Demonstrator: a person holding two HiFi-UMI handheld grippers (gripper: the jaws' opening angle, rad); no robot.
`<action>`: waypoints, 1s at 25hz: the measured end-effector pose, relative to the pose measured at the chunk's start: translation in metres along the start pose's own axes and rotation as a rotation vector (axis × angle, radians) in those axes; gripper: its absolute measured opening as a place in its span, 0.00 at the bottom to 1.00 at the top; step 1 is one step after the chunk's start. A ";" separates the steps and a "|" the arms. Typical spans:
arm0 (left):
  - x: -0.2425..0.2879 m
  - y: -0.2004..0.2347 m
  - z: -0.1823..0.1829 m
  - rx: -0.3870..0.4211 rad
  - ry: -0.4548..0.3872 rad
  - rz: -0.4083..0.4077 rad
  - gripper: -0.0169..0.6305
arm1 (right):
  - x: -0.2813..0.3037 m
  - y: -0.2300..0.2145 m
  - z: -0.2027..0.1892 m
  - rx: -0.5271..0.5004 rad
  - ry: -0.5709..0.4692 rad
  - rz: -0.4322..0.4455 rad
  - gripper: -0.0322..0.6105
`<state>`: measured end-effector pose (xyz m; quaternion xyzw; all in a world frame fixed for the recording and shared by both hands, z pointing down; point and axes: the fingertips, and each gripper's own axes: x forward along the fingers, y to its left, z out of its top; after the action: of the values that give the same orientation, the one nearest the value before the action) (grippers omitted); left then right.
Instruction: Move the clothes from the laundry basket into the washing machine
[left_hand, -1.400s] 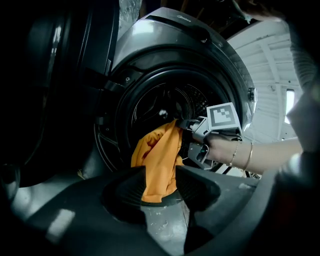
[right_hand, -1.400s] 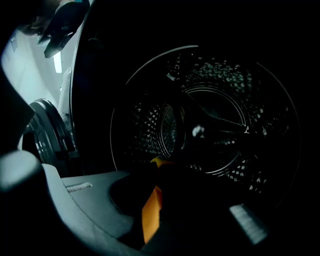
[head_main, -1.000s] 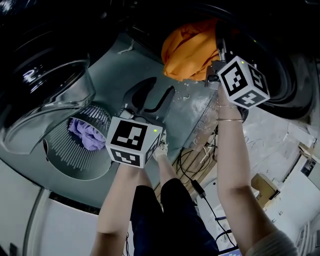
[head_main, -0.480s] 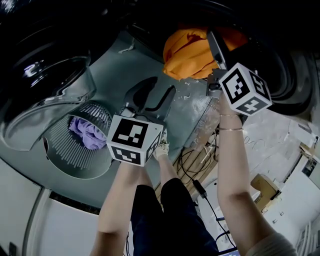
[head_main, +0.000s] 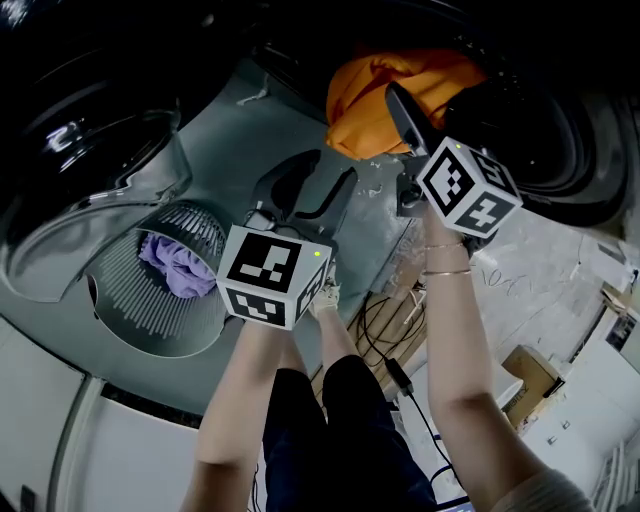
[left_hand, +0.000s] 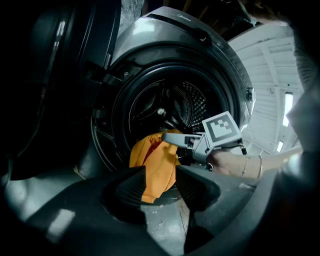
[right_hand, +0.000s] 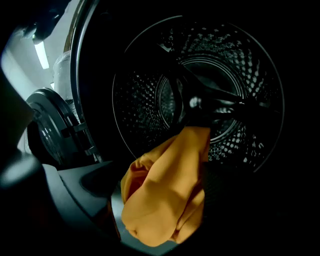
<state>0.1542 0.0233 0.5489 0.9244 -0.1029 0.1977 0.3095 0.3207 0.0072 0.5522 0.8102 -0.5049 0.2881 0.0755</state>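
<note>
Clothes, two: one orange cloth (head_main: 385, 100) droops over the lower rim of the washer (left_hand: 200, 45) mouth, and one purple cloth (head_main: 175, 265) lies in the basket (head_main: 150, 320). Left gripper (head_main: 312, 190) and right gripper (head_main: 398, 105) are both spread and empty, the right just beside the orange cloth.

- I read the left gripper (head_main: 308, 190) with its jaws apart; the left forearm (head_main: 240, 390) runs straight behind them.
- I read the right gripper (head_main: 402, 118) with its jaws apart, ahead and right of the left jaws, on the raised right forearm (head_main: 450, 340).
</note>
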 end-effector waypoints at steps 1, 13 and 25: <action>0.000 0.001 -0.001 0.001 0.002 0.001 0.29 | -0.003 0.002 -0.011 0.011 0.013 -0.003 0.87; 0.012 0.008 -0.041 -0.020 0.051 -0.006 0.29 | -0.008 -0.014 -0.153 0.221 0.152 -0.068 0.87; 0.023 0.015 -0.059 -0.032 0.073 -0.017 0.29 | 0.029 0.006 -0.139 0.224 0.085 0.026 0.30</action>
<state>0.1528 0.0459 0.6098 0.9124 -0.0869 0.2268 0.3295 0.2708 0.0396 0.6807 0.7939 -0.4764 0.3780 0.0020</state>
